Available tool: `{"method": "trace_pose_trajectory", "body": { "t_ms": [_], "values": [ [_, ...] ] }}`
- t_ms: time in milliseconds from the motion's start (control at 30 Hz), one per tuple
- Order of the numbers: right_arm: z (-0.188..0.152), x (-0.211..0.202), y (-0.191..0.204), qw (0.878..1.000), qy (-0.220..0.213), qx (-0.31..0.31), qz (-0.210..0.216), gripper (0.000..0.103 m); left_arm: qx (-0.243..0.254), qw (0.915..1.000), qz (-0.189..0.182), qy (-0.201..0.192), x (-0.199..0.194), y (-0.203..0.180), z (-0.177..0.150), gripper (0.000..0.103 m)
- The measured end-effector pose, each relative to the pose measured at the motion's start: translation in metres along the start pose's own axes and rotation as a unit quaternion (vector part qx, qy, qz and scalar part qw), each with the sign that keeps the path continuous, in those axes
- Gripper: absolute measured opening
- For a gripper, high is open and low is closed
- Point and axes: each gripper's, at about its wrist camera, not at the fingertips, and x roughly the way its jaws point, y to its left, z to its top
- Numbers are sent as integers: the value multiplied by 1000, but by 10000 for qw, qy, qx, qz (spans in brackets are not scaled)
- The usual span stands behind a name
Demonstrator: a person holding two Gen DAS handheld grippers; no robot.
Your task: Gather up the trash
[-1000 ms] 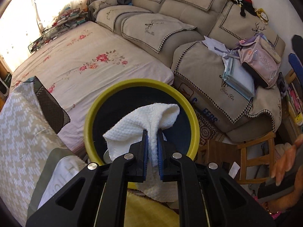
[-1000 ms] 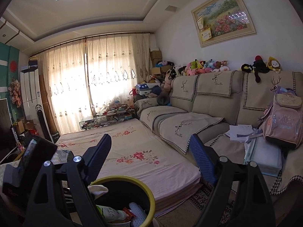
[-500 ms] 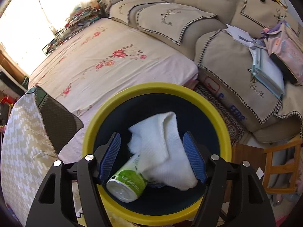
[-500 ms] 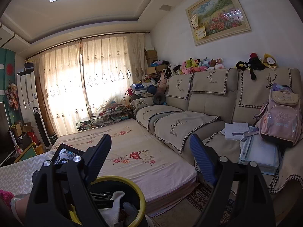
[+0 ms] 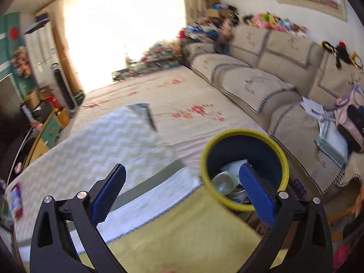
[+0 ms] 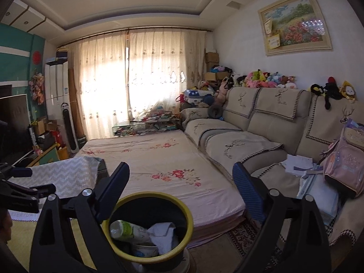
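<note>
- While both tools hang above it, the yellow-rimmed bin point(image 6: 190, 213) holds a white cloth point(image 6: 162, 233) and a plastic bottle point(image 6: 125, 228).
- The left gripper point(image 5: 182, 191) gapes wide, gripping nothing.
- The right gripper point(image 6: 182, 188) is likewise spread, empty, facing the sofa point(image 6: 245, 125).

- Bin point(image 6: 190, 216): yellow rim, dark inside.
- Cloth point(image 6: 162, 233) in the bin: white.
- Bottle point(image 6: 124, 228): green and white label.
- Bed sheet point(image 6: 159, 159): pale pink with red flowers.
- Sofa point(image 6: 268, 122): beige covers, checked trim.
- Backpack point(image 6: 345, 163): pink.
- Tool pads point(image 5: 256, 193): blue.
</note>
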Motion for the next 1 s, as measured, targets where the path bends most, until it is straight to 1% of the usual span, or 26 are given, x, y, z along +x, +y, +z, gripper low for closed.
{"method": "trace_pose_trajectory", "body": {
  "t_ms": [33, 133, 167, 233, 267, 333, 400, 467, 567, 633, 667, 800, 933, 1000],
  "values": [
    [0, -2, 5, 9998, 74, -6, 174, 88, -97, 9999, 112, -68, -14, 14, -6, 98],
    [1, -12, 21, 9978, 201, -71, 621, 91, -406, 9966, 668, -277, -62, 54, -32, 98],
    [2, -18, 27, 9970, 209, -126, 733, 95, -556, 9946, 801, -357, -76, 67, -41, 98],
    [4, -29, 39, 9955, 242, -281, 876, 96, -918, 9886, 1041, -589, -111, 92, -61, 98],
    [5, -35, 45, 9945, 288, -371, 939, 96, -1014, 9856, 1166, -694, -128, 102, -69, 98],
    [6, -45, 58, 9918, 389, -508, 1106, 96, -1149, 9792, 1473, -795, -156, 116, -87, 98],
    [6, -56, 68, 9891, 429, -654, 1244, 96, -1317, 9741, 1628, -849, -183, 132, -107, 98],
    [6, -68, 79, 9868, 400, -811, 1341, 96, -1451, 9697, 1749, -893, -207, 140, -124, 98],
    [2, -84, 91, 9834, 415, -951, 1485, 96, -1617, 9613, 2038, -909, -233, 151, -145, 98],
    [-1, -92, 95, 9825, 406, -984, 1531, 96, -1715, 9571, 2139, -937, -246, 158, -158, 98],
    [-2, -96, 96, 9822, 409, -981, 1548, 96, -1736, 9564, 2154, -939, -250, 158, -161, 98],
    [-4, -111, 96, 9799, 408, -971, 1692, 96, -1891, 9570, 2012, -891, -255, 152, -175, 98],
    [-7, -121, 99, 9778, 413, -990, 1801, 96, -1931, 9555, 2036, -913, -266, 141, -187, 98],
    [-6, -123, 99, 9769, 408, -966, 1864, 96, -1941, 9549, 2032, -955, -270, 139, -188, 98]
  ]
}}
